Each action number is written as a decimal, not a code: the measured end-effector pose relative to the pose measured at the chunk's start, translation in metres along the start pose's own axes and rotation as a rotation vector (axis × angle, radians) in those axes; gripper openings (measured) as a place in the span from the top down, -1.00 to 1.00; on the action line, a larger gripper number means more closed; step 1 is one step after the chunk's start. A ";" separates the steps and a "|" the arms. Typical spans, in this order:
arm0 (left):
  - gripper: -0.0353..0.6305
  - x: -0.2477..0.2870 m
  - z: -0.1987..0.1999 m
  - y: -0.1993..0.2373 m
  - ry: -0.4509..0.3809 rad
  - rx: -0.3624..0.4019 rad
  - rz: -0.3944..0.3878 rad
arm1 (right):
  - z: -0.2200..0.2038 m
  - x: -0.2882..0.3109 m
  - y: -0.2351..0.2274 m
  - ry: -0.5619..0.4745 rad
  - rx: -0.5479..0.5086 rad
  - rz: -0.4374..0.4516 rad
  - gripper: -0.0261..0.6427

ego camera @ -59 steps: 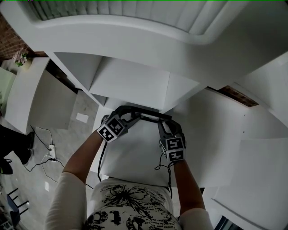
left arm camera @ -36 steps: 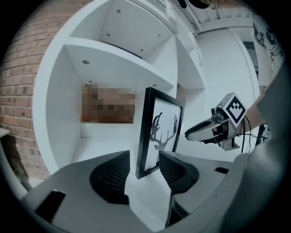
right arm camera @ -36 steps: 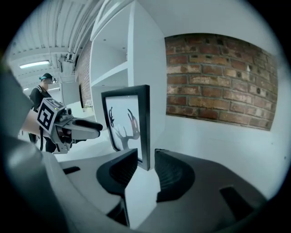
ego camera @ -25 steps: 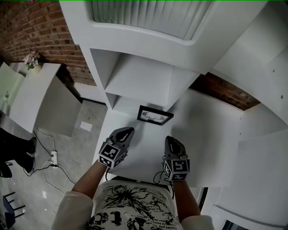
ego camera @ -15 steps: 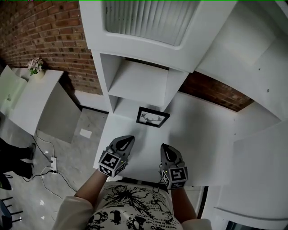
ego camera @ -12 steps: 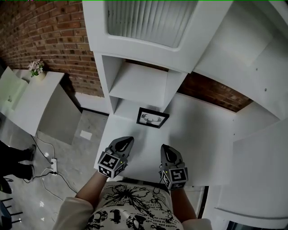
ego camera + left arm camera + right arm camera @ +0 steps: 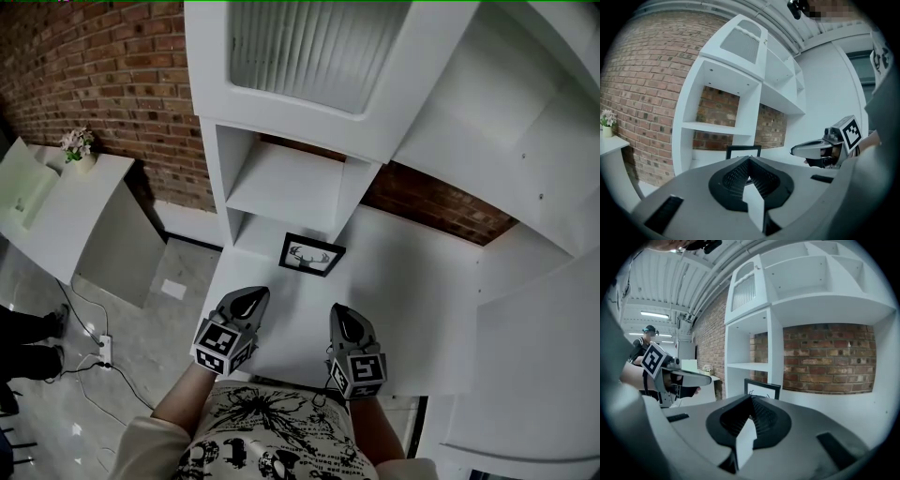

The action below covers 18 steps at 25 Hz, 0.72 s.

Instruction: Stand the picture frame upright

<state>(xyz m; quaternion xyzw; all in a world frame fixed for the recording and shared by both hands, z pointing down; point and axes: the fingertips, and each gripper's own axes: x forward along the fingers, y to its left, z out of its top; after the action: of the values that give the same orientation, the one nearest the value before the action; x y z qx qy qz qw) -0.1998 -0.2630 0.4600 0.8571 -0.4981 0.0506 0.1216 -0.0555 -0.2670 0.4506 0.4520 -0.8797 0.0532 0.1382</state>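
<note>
A black picture frame (image 7: 312,254) with a white print of antlers stands upright on the white counter (image 7: 412,291), against the shelf unit's upright. It shows beyond the jaws in the left gripper view, frame (image 7: 743,151), and in the right gripper view, frame (image 7: 762,389). My left gripper (image 7: 250,298) hangs shut and empty near the counter's front edge, well short of the frame. My right gripper (image 7: 341,321) is beside it, also shut with nothing in it. The left gripper (image 7: 749,161) and right gripper (image 7: 751,399) each show their tips pressed together.
A white shelf unit (image 7: 291,183) with open cubbies rises behind the frame, before a brick wall (image 7: 103,84). A low white cabinet (image 7: 66,202) with a small flower pot (image 7: 77,145) stands at the left. Cables lie on the floor (image 7: 89,347).
Both grippers let go of the frame and drew back toward the counter's front edge and upward. The frame stays standing by the shelf.
</note>
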 end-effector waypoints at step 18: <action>0.87 0.008 0.004 -0.007 0.001 -0.005 0.003 | 0.006 0.000 -0.005 -0.017 -0.032 0.004 0.91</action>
<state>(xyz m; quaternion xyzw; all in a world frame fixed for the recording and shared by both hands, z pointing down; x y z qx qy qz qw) -0.1900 -0.2671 0.4564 0.8559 -0.4997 0.0499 0.1237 -0.0528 -0.2708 0.4448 0.4483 -0.8825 0.0356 0.1377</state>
